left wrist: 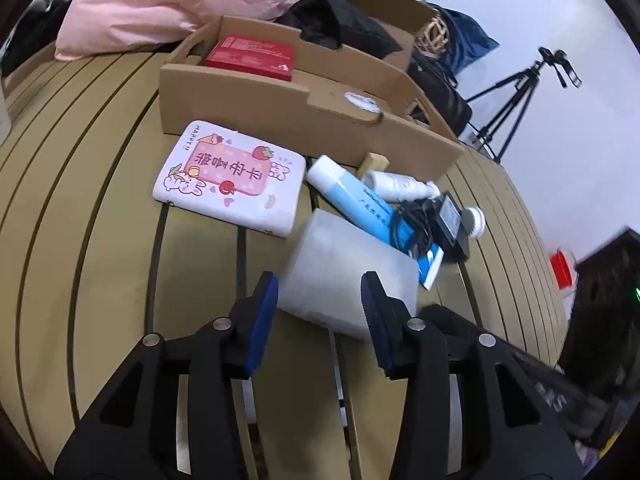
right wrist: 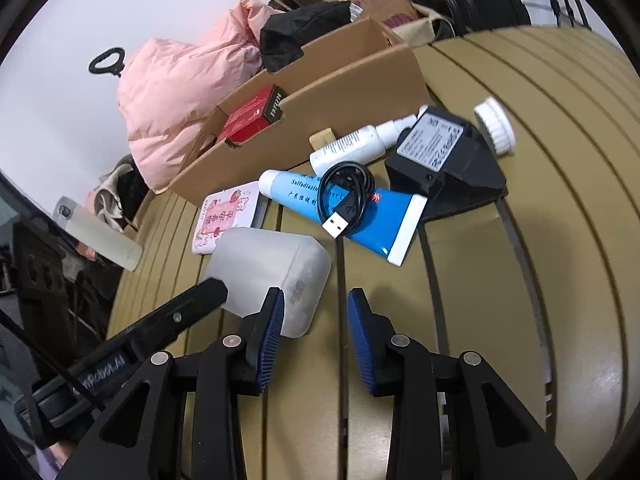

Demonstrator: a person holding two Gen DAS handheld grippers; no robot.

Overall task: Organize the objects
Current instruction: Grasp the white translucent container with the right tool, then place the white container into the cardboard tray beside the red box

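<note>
A: While the slatted table (left wrist: 100, 208) fills both views, the cardboard tray (left wrist: 256, 108) stands at its far side with a red box (left wrist: 250, 56) inside.

B: And the frosted tub (left wrist: 344, 276)?

A: On its side on the table. The left gripper (left wrist: 320, 312) has its fingers apart around the tub's near end; I cannot tell whether the pads touch it.

B: The right gripper (right wrist: 316, 328)?

A: Fingers apart, nothing between them, just right of the tub.

B: Smaller things?

A: Pink tin (left wrist: 230, 180) before the tray, blue tube (right wrist: 360, 212) under a coiled cable (right wrist: 346, 192), black charger (right wrist: 440, 152), white bottle (right wrist: 352, 148).
</note>
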